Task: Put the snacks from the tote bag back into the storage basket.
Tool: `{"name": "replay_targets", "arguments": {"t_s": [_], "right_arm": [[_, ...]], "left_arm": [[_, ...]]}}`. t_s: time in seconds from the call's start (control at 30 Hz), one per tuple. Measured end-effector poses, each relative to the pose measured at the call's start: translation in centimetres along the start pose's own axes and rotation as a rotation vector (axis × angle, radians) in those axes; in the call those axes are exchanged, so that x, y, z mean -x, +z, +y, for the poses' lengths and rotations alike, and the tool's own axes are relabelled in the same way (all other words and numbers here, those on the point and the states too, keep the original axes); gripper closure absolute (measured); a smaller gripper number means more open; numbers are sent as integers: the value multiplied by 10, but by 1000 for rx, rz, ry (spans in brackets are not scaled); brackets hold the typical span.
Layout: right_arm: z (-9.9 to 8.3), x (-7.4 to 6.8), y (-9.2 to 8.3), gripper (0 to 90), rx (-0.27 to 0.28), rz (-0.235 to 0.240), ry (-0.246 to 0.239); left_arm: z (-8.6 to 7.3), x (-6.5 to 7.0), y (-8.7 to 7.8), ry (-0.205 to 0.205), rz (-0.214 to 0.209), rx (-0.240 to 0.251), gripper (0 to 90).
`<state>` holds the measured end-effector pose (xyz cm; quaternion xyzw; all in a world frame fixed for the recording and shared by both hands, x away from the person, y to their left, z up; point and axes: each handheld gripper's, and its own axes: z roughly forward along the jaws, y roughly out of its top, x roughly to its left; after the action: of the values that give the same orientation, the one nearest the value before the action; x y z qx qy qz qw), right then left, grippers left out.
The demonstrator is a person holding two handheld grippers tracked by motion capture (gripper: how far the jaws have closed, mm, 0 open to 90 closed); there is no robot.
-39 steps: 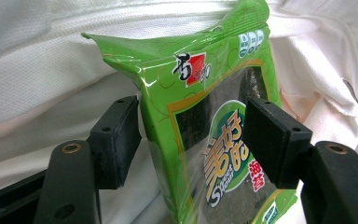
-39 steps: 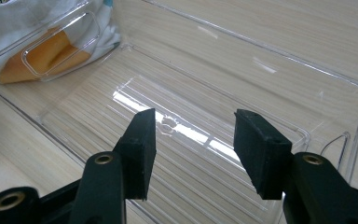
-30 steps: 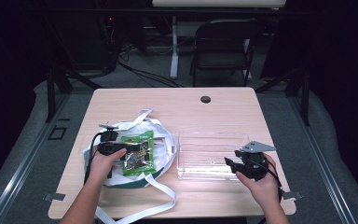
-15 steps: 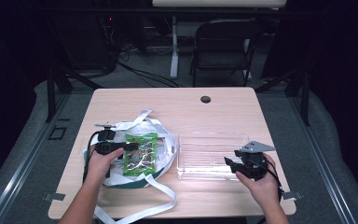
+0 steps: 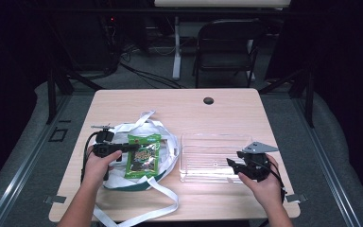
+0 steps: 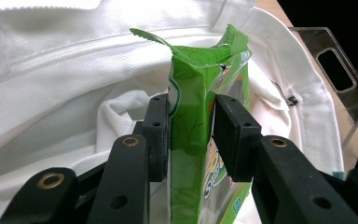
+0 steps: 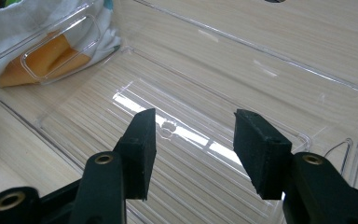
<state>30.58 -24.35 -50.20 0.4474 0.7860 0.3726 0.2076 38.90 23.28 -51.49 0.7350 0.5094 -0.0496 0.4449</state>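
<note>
1. Left tool [image 5: 123, 148]: its jaws have just been closing and now pinch the green snack packet [image 6: 200, 140] by its edge, one pad on each face.
2. The packet lies directly ahead of the left tool, on top of the white cloth bag [image 5: 163, 142], whose straps trail towards the person.
3. Right tool [image 7: 193, 149]: jaws spread, nothing between them. It hovers over the near rim of the clear plastic tray [image 7: 307, 79].
4. The tray floor lies directly ahead of and below the right tool; the bag sits just beyond the tray's far end wall, seen through its handle cut-out.
5. Surface: a light wood-grain tabletop [image 5: 189, 101] with a dark round grommet [image 5: 208, 100] near its far edge, well beyond both tools.
6. Room: dark, with grey floor [image 5: 283, 113]. A black folding chair [image 5: 227, 47] stands past the tabletop, and cables run across the floor beside it.
</note>
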Motion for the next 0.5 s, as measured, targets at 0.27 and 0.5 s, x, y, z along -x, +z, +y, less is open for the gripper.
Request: {"name": "replay_targets", "arguments": {"t_s": [0.27, 0.5], "right_arm": [[3, 0, 3, 491, 10, 6, 1], [5, -1, 6, 491, 4, 11, -6]], "left_arm": [[-2, 1, -6, 36, -11, 1, 678], [-3, 0, -12, 48, -26, 0, 705]]}}
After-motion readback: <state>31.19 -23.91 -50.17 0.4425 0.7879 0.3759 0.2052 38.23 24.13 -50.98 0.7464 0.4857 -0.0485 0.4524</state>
